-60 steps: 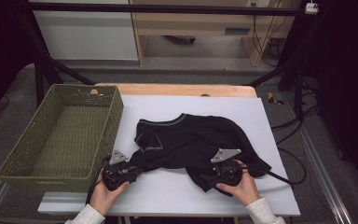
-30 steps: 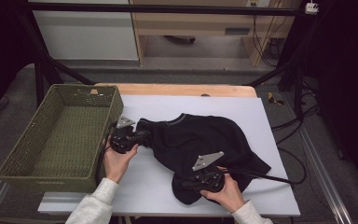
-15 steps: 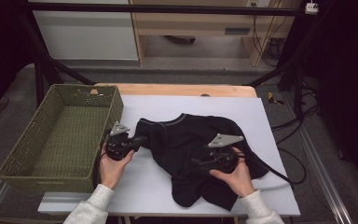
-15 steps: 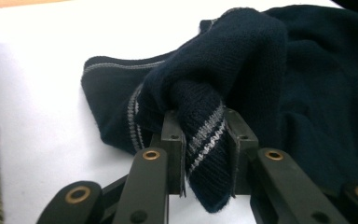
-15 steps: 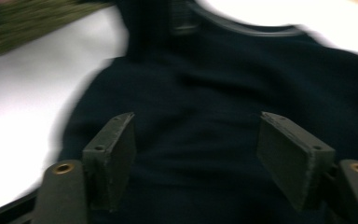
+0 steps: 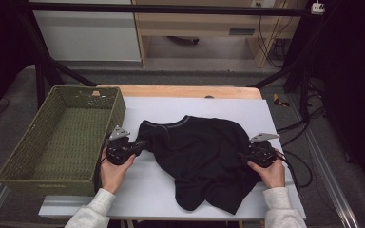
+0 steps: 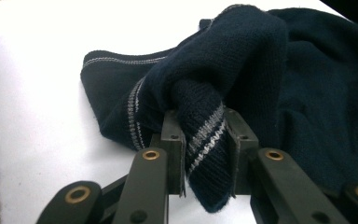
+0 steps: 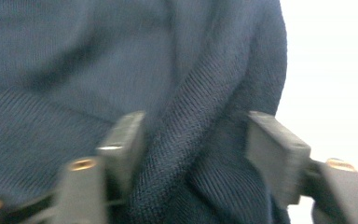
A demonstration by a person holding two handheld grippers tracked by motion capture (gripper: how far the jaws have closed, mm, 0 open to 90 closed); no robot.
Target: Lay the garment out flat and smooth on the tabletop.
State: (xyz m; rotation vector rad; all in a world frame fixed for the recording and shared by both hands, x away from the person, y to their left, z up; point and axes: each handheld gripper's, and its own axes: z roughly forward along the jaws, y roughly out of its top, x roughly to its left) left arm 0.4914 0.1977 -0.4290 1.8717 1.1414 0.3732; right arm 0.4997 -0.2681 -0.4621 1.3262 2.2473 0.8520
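**Knitted wool, limp and light: take it by the hems**

Woven olive-green basket (image 6: 62,137) stands at the left of the white surface (image 6: 147,190), open-topped, nothing visible inside it. Just beside its right wall the left claw (image 6: 140,145) is clamped on the striped ribbed hem of the dark navy knitted sweater (image 6: 199,152); in the left gripper view that hem (image 7: 205,140) is bunched between the two black jaws.

The sweater lies crumpled across the middle of the surface, collar toward the far edge. It looks soft and floppy, likely to sag, stretch and drag rather than hold shape, so thick edges such as cuff, hem or shoulder seam give the surest hold.

At the right, the right claw (image 6: 242,156) has just been narrowing its jaws; a thick fold (image 8: 191,154) sits between them, not yet pinched.
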